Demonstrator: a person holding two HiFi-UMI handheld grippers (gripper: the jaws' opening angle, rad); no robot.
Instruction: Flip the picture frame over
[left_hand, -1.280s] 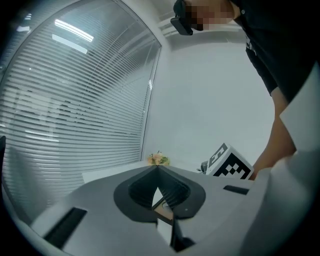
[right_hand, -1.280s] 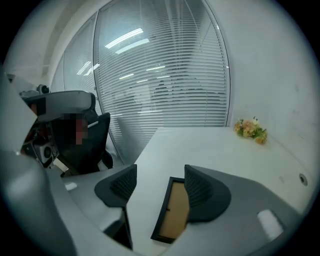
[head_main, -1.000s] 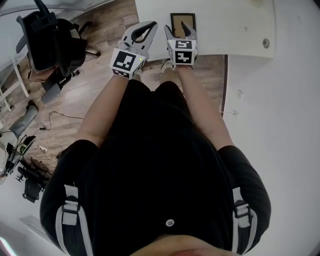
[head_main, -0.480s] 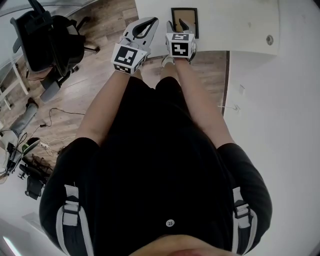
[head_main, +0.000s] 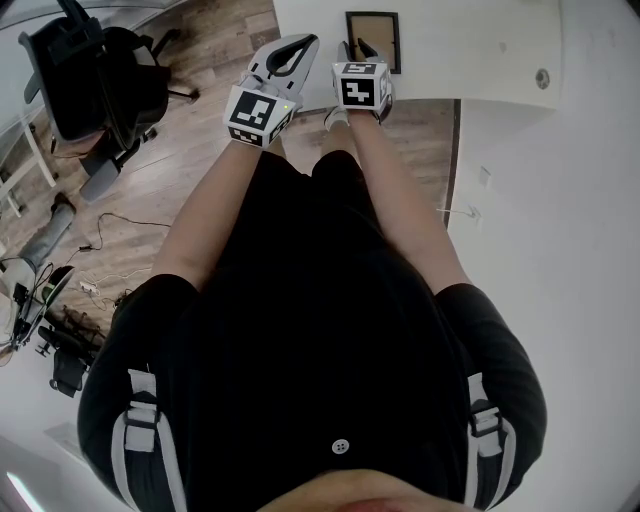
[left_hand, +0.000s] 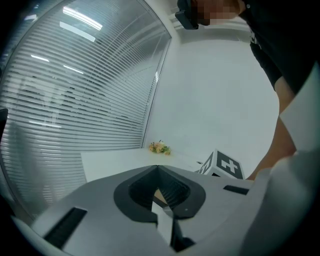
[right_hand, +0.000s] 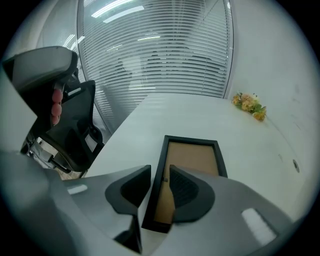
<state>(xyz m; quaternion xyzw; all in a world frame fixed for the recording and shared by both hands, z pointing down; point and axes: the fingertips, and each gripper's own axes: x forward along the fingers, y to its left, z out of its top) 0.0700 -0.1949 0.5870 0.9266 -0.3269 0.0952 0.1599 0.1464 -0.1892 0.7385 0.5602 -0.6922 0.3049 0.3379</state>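
White table (head_main: 480, 55) across the top of the head view, and the picture frame (head_main: 381, 33) lies flat on it close to the near edge, black border around a brown board. In the right gripper view the frame (right_hand: 194, 156) runs lengthwise straight away from the gripper, short end nearest, so its long axis lines up with the way the jaws point.

The right gripper (head_main: 357, 50) is clearly the nearer one and sits right on top of the frame's near end. The left gripper (head_main: 307, 43) hangs off beside the table's corner, apart from the frame, with its jaws (left_hand: 157, 168) closed tip to tip and nothing between them.

Now the detail that matters: the right gripper (right_hand: 160, 169) straddles the frame's left long rail (right_hand: 159, 165) close to the near left corner. One jaw stands outside on the bare tabletop, the other inside over the brown board. These jaws have just been closing and stand narrowly apart around the rail. The inner pad looks to be against the rail; on the outer side a sliver of table shows, so I'd say, hedging, that the pinch isn't home yet.

With the rail captured along its length, the turnover should roll about that long axis, the far long edge swinging up and across.
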